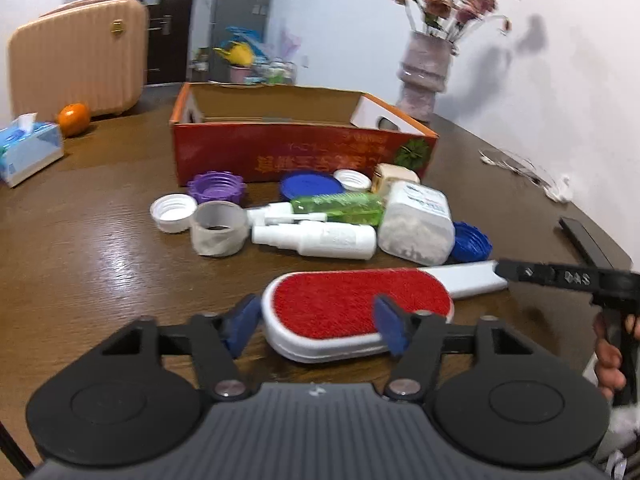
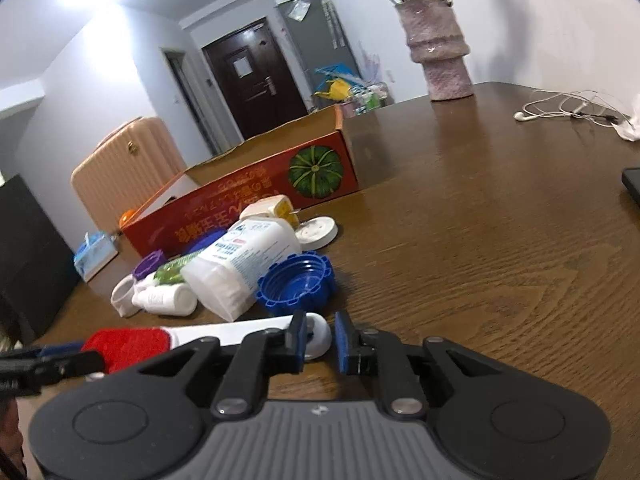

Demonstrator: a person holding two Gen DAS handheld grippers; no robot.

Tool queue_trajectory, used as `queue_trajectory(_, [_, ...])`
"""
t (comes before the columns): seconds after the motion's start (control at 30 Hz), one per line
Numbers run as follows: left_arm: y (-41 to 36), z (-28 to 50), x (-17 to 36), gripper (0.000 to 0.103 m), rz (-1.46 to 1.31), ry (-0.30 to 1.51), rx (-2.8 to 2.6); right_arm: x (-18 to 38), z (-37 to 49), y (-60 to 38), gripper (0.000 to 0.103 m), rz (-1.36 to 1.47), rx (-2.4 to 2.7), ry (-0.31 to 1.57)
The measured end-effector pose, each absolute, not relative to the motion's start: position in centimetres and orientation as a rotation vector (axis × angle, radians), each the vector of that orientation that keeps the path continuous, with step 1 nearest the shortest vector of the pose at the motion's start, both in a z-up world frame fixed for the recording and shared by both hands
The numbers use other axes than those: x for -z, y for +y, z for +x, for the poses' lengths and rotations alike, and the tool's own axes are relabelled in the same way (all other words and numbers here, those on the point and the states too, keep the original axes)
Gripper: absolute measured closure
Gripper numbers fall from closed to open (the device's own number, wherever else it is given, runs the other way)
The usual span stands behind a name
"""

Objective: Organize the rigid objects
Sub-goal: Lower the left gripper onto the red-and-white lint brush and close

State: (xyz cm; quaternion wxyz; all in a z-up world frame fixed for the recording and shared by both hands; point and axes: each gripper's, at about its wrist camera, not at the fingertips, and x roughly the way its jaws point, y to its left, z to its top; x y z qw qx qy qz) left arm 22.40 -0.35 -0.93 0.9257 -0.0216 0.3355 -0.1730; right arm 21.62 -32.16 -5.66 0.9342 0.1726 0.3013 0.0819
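Red-faced lint brush lies flat on the wooden table, long axis left-right, white handle toward right gripper, which pinches the handle end. Left gripper straddles the head, pads on its edges. Cardboard box behind.

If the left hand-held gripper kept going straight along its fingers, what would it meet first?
The lint brush: its red head already lies between the left hand-held gripper fingers. Beyond that, probably the white spray bottle, though depth is hard to judge.
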Motion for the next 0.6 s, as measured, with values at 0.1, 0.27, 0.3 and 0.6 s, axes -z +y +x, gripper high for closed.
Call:
queue_trajectory(0.1, [-0.2,21.6,0.6,0.055,-0.078,0.695,0.338,5.4,21.2,-32.5,0.092,0.361,-0.163,0.636])
queue_trajectory(0.27, [-0.3,20.6,-0.1,0.092,-0.092,0.674,0.384,4.1,19.0,-32.6,0.094,0.318,-0.173,0.592])
queue_trajectory(0.3, [-0.2,20.8,-0.3,0.092,-0.158,0.693,0.469,3.8,18.6,-32.7,0.094,0.312,-0.183,0.573])
queue_trajectory(0.6, [-0.8,21.1,-2.2,0.033,-0.090,0.603,0.384,2.5,19.7,-30.0,0.094,0.241,-0.250,0.531])
